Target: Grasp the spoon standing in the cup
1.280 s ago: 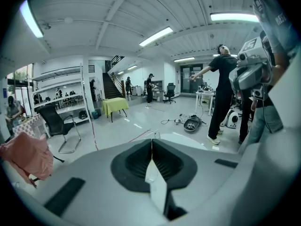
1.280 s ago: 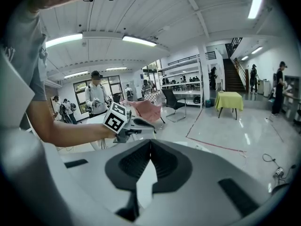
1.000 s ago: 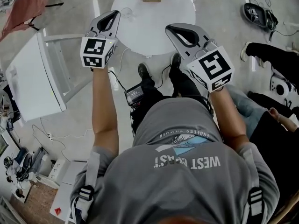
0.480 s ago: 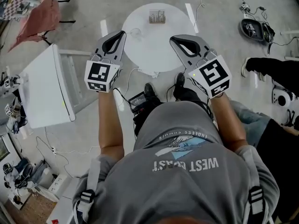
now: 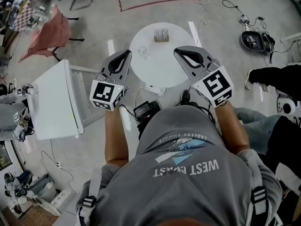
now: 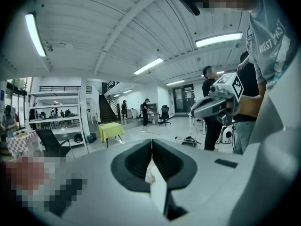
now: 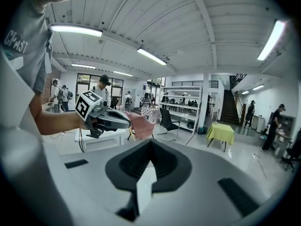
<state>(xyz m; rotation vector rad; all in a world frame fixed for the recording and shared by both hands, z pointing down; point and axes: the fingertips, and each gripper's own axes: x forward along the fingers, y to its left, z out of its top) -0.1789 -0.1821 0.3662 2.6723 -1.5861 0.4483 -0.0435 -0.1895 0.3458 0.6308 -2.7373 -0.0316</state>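
In the head view a small round white table [image 5: 162,72] stands on the floor far below. A small clear cup-like thing [image 5: 140,52] sits near its left edge; it is too small to make out a spoon. A little box-shaped holder [image 5: 161,35] is at the table's far side. My left gripper [image 5: 126,54] is over the table's left edge and my right gripper [image 5: 181,52] over its right side, both held high. Each gripper view looks level across the room, with the left gripper [image 6: 151,142] and the right gripper [image 7: 150,142] shut and nothing between the jaws.
A white rectangular table [image 5: 51,100] stands to the left, with a pink cloth [image 5: 47,32] over a chair behind it. A black device [image 5: 146,111] and cables lie on the floor by my feet. A seated person's legs [image 5: 277,76] are at the right.
The round table has slid down the head view and looks smaller and farther off. Both grippers have shifted lower in the frame with it and stay shut.
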